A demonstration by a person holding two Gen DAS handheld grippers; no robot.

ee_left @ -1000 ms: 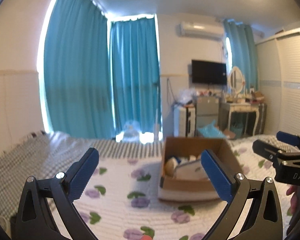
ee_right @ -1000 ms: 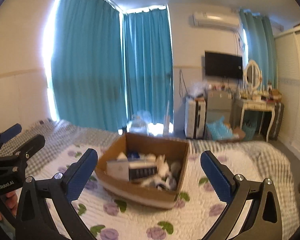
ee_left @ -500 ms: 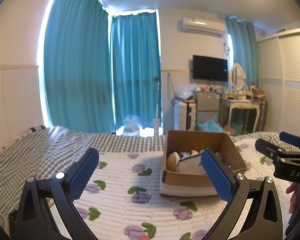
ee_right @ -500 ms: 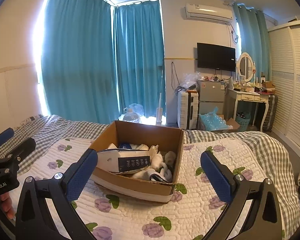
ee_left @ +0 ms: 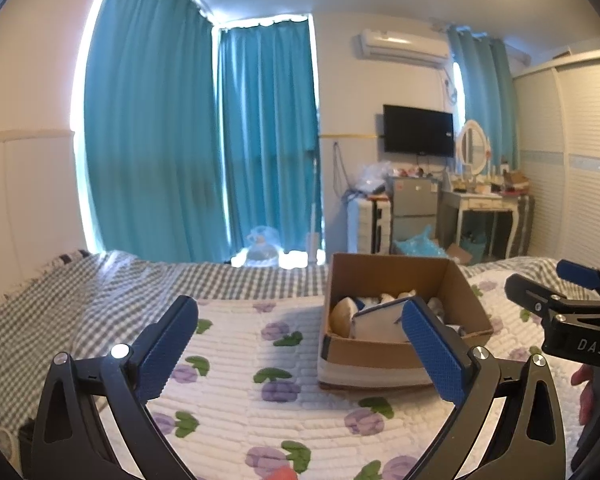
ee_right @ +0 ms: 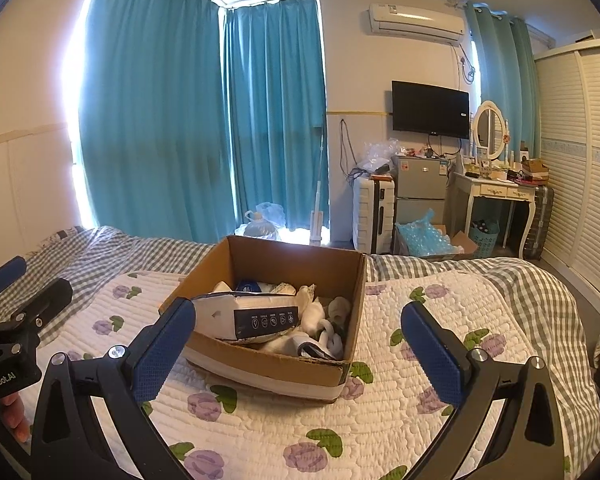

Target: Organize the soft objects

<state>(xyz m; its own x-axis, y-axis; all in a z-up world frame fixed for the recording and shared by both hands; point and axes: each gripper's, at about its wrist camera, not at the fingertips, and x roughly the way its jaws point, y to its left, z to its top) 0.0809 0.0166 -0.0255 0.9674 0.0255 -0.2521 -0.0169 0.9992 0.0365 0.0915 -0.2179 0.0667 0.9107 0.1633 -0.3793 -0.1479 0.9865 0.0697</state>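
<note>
An open cardboard box (ee_right: 284, 364) (ee_left: 380, 356) stands on a white quilt with purple flowers (ee_right: 380, 420) (ee_left: 236, 384). Inside it lie a white and dark blue soft pack (ee_right: 246, 318) (ee_left: 376, 322) and several rolled white socks (ee_right: 330, 330). My right gripper (ee_right: 300, 344) hovers open just in front of the box, nothing between its blue pads. My left gripper (ee_left: 300, 344) is open too, left of the box, its right pad overlapping the box's near corner. Each gripper shows at the edge of the other's view.
A grey checked blanket (ee_right: 540, 288) covers the bed's far and right sides. Beyond the bed stand teal curtains (ee_right: 180, 120), a white suitcase (ee_right: 374, 212), a small fridge (ee_right: 420, 192) and a dressing table (ee_right: 500, 196). A wardrobe (ee_right: 580, 160) lines the right wall.
Both views have tilted down a little and settled closer to the box, which now sits larger and sharper in frame. Both grippers stay open.
</note>
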